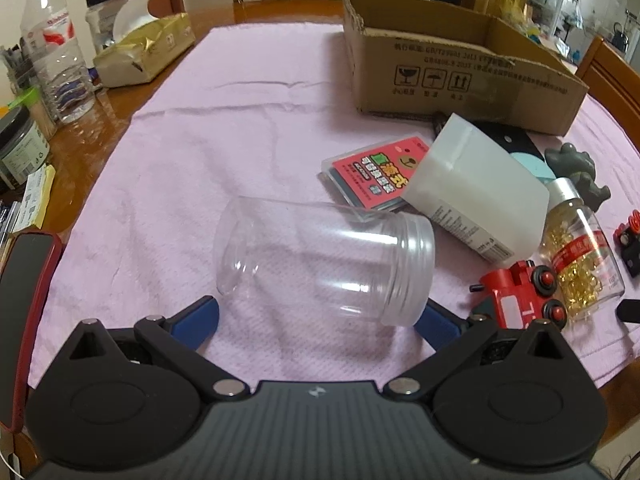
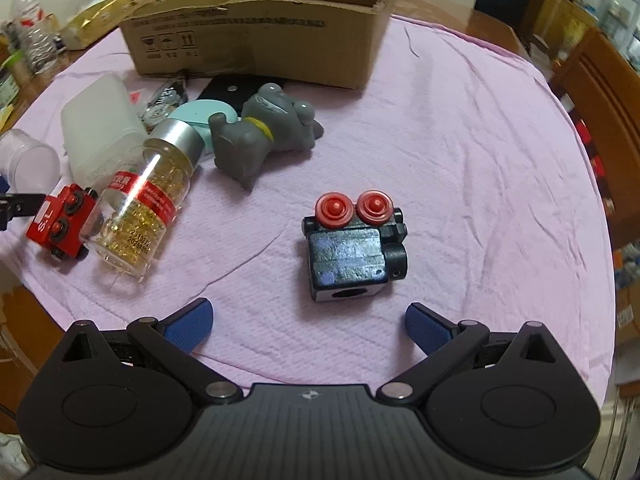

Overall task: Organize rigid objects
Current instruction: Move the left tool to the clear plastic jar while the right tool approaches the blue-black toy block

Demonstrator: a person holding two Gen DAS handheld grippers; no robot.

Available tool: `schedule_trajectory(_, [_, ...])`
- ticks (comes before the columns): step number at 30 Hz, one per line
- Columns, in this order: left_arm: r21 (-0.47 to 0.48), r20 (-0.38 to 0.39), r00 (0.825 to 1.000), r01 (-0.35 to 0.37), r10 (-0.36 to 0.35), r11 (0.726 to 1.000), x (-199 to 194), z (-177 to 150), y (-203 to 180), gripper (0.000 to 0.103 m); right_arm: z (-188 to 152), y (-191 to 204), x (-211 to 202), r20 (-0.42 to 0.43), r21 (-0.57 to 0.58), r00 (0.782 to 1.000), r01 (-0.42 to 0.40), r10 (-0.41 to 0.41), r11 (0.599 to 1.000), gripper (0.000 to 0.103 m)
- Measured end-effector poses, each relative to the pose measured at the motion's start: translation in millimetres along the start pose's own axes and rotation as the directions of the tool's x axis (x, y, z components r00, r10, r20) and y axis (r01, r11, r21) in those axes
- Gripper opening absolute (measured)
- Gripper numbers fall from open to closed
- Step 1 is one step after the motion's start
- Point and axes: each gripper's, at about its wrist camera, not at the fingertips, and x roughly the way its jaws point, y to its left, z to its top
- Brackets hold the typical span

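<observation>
A clear plastic jar (image 1: 324, 264) lies on its side on the pink cloth, just ahead of my left gripper (image 1: 318, 320), which is open with its blue pads either side of the jar's near edge. My right gripper (image 2: 308, 322) is open too, a short way in front of a black toy block with two red wheels (image 2: 354, 246). An open cardboard box (image 1: 452, 60) (image 2: 260, 20) stands at the back. Beside it lie a white container (image 1: 476, 192), a pink card case (image 1: 372, 172), a capsule bottle (image 2: 140, 200), a red toy train (image 2: 60, 220) and a grey toy dog (image 2: 264, 128).
A pink cloth (image 2: 460, 160) covers the wooden table. Along the left edge stand a water bottle (image 1: 52, 48), a gold tissue pack (image 1: 140, 48) and jars. Wooden chairs (image 2: 600, 100) stand at the right and back. A black flat item and a teal disc (image 2: 200, 114) lie near the box.
</observation>
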Motion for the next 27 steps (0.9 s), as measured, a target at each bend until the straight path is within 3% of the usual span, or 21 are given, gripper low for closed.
schedule_trajectory(6, [-0.020,0.025,0.999,-0.030,0.030,0.999,-1.8,-1.6,-1.2,0.102,-3.9,-0.9,-1.2,0.026,-0.015,1.000,-0.009,0.010,1.000,0.103])
schedule_trajectory(15, [0.050,0.091,0.994,-0.065,0.061,0.997,-11.5,5.6,-10.2,0.102,-6.4,-0.9,-2.4,0.045,-0.004,0.999,-0.003,0.003,1.000,0.103])
schedule_trajectory(27, [0.034,0.086,0.995,-0.061,0.058,0.998,-11.4,15.5,-7.3,0.102,0.1,-4.0,1.2,0.051,-0.040,0.998,-0.022,0.024,0.999,0.103])
